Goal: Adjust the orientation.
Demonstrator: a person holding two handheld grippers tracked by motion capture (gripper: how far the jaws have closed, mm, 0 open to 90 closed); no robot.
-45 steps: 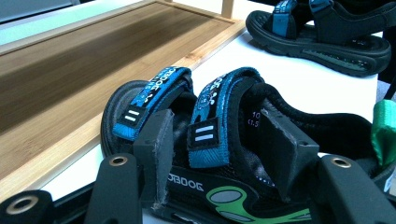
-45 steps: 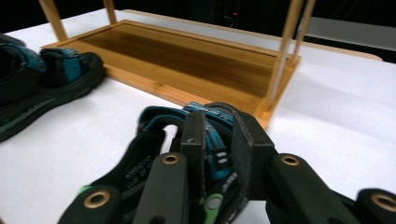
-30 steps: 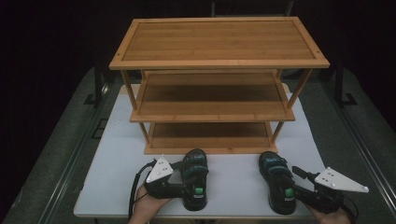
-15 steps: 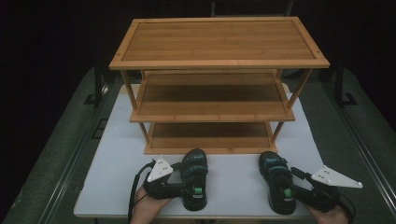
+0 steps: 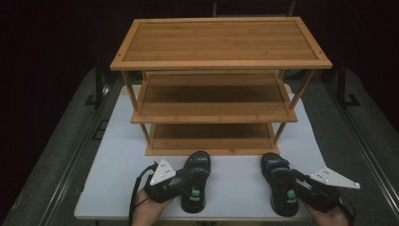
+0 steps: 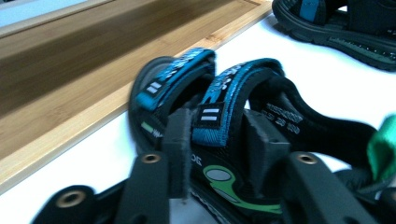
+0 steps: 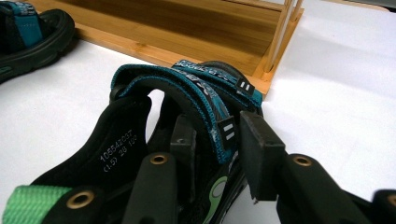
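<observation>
- Near edge of the surface (image 5: 117,188), left: the left claw (image 5: 184,184) reaches in from the outer side of the left sandal (image 5: 195,186); its jaws have just been closing, and in the left gripper view the pads sit either side of the rear blue strap (image 6: 219,100), pinching it as far as I can judge;
- Near edge, right: the right claw (image 5: 295,186) comes at the right sandal (image 5: 278,188) from its outer side; its jaws have also just been closing; in the right gripper view the left pad touches the nearer strap (image 7: 205,105) while the right pad (image 7: 259,149) stands just off it, so the claw is spread around the strap, not yet gripping;
- Handling, by my judgement: the sandals look light, with thick rubbery soles that stay stiff and soft webbing straps that give under pressure; the strap arch is the sensible hold, though a sandal may swing and tip toe-down from it; a sole edge would be firmer but wider;
- Writing: the right insole bears white print, roughly "10554203?" over "(1.5) 28 100", with the last digits uncertain; the left sandal's print is too blurred to read; a green heel tab (image 7: 39,200) and green logo show no legible words;
- Farther back, mid-surface: a three-tier bamboo shoe rack (image 5: 221,42) with bare shelves; both sandals lie just before its bottom shelf.
</observation>
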